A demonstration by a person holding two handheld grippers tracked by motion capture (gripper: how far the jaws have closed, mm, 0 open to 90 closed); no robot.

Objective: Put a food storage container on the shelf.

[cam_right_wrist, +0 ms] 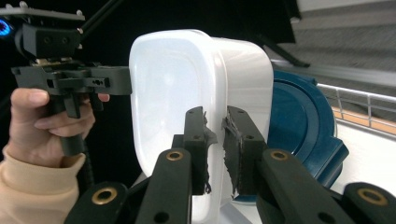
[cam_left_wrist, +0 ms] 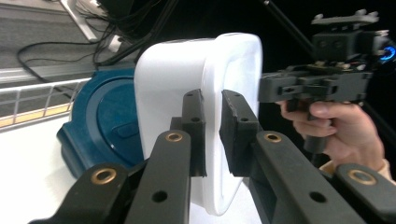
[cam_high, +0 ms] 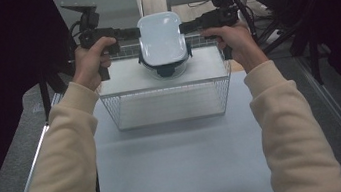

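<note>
A white tub [cam_high: 161, 39] is held up in the air over a blue lid [cam_high: 167, 68], which lies on the shelf [cam_high: 126, 82] of a wire rack. The tub is pinched at its rim from both sides, so it stays level. The left gripper [cam_high: 135, 31] is clamped on one edge, and the right gripper [cam_high: 183, 26] on the other.

No readable text, label or number anywhere

R jaws clamp white container [cam_right_wrist: 187, 88] rim.
</note>
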